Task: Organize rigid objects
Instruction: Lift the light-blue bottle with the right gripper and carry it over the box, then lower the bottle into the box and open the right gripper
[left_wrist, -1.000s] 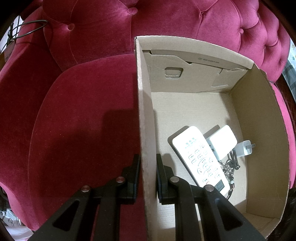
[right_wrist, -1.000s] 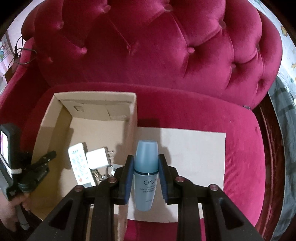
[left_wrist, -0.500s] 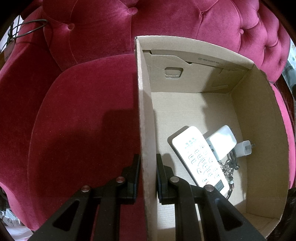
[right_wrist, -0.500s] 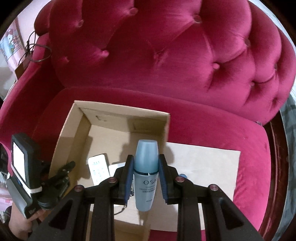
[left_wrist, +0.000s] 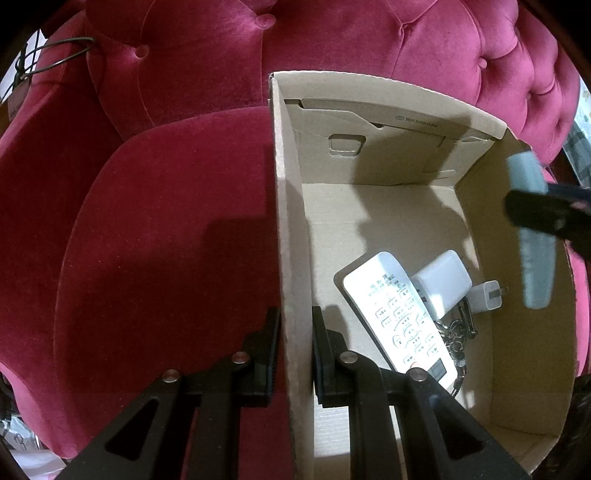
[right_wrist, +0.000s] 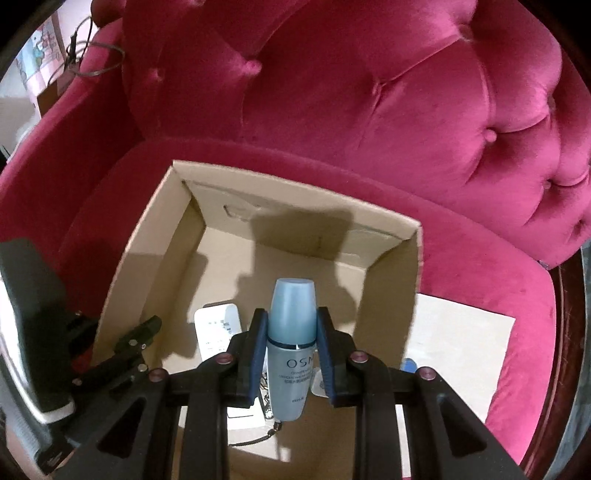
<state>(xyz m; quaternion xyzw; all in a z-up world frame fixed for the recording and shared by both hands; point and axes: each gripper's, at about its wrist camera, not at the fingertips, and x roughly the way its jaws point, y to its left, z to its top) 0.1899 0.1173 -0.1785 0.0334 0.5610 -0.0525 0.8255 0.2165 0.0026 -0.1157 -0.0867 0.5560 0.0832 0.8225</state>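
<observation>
one open cardboard box (left_wrist: 291, 236) is sitting on the seat of a red velvet tufted armchair (right_wrist: 369, 110), with its top open and its left wall standing upright. the left gripper (left_wrist: 293, 354) is pinching that left wall, one finger lying outside against the seat side and the other inside the box, the jaws pressed together on the cardboard. the right gripper (right_wrist: 292, 354) is clamping a pale blue bottle (right_wrist: 291, 343) around its neck and shoulder, cap pointing away from the hand, and is hanging over the near right part of the box interior; in the left wrist view the same bottle is showing blurred at the box's right wall. lying on the box floor, toward the near right: a white remote control (left_wrist: 399, 314), angled with its far end pointing left; a white charger block (left_wrist: 441, 282) touching the remote's right edge; a smaller white plug adapter (left_wrist: 485, 295) just beside that block; a bunch of keys on a chain (left_wrist: 456, 332) lying partly under the remote. a flat sheet of cardboard (right_wrist: 465, 354) is lying on the seat to the right of the box. a small blue-and-white item on that sheet is showing beside the right gripper, too hidden to identify.
</observation>
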